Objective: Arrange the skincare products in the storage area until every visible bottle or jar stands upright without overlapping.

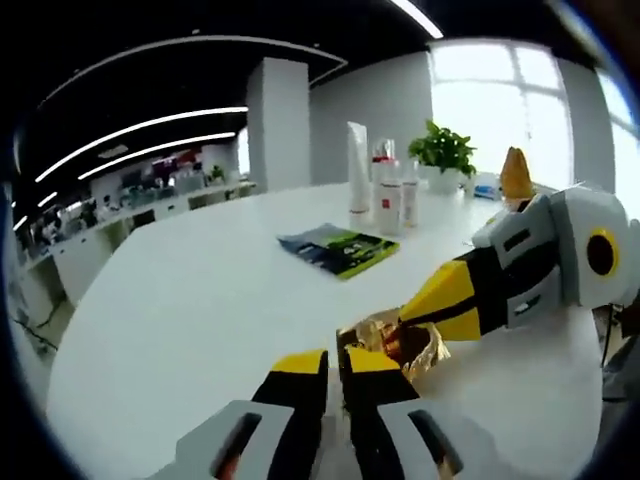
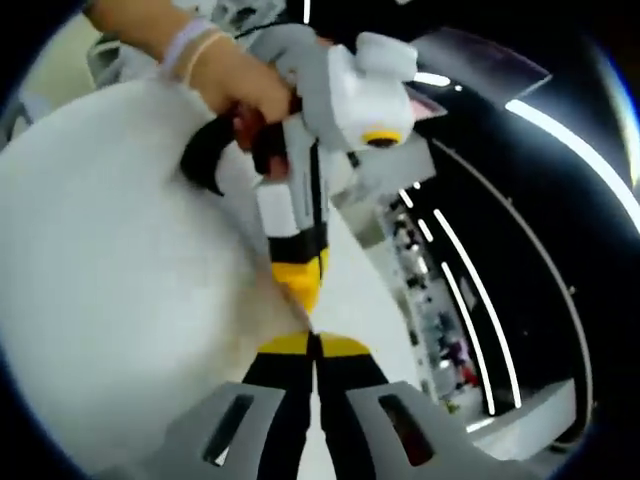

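Left gripper view: left gripper at bottom centre, jaws nearly closed, tips meeting on a crumpled gold wrapper just above them. Right gripper comes in from the right, its yellow tips pinched on the same wrapper, so both seem to hold it between them; can't tell what's inside.

Skincare bottles stand upright in a tight group at upper centre, well apart from both tools, past a dark leaflet on the white table. Plant to their right.

Right gripper view: right gripper tips closed, meeting the left gripper, held by a hand.

Key relation: bottles lie straight ahead of the left tool, long axes vertical; left is prob the nearer.
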`<state>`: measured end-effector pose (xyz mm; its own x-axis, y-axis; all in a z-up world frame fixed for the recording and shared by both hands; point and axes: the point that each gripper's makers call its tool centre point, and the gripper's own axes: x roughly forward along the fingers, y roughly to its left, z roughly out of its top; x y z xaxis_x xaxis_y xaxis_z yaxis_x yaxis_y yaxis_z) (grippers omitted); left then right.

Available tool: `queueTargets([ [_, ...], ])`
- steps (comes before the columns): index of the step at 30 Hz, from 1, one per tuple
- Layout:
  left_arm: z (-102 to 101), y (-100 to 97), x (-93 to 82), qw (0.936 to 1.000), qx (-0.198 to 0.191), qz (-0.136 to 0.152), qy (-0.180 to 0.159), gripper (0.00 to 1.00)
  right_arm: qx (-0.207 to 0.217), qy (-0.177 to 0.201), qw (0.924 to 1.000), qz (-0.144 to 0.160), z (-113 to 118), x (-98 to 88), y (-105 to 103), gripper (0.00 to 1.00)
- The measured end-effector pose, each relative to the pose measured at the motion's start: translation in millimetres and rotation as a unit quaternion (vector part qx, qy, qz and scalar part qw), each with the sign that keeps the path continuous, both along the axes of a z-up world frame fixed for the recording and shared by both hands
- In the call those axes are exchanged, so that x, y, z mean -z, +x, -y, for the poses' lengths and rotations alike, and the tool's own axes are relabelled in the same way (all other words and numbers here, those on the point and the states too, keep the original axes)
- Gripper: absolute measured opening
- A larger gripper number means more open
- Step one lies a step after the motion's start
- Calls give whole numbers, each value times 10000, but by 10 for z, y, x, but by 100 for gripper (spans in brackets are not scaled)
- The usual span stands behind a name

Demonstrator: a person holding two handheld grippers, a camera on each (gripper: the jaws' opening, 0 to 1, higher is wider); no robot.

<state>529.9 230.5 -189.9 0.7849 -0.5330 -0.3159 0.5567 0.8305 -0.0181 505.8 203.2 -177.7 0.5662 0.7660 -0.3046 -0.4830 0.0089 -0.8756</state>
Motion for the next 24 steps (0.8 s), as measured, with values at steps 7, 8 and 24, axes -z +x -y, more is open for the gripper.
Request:
queueTargets([
  [7,-25,253,-438,9934,-579,445,-889,25,560,541,9935,834,303,-436,131,0],
  [8,-17,270,-474,9915,-622,438,-1058,25,693,652,9904,999,367,-508,156,0],
  [24,928,269,-1091,8892,1154,-334,-4415,22,1675,916,9384,2881,946,-1102,329,0],
])
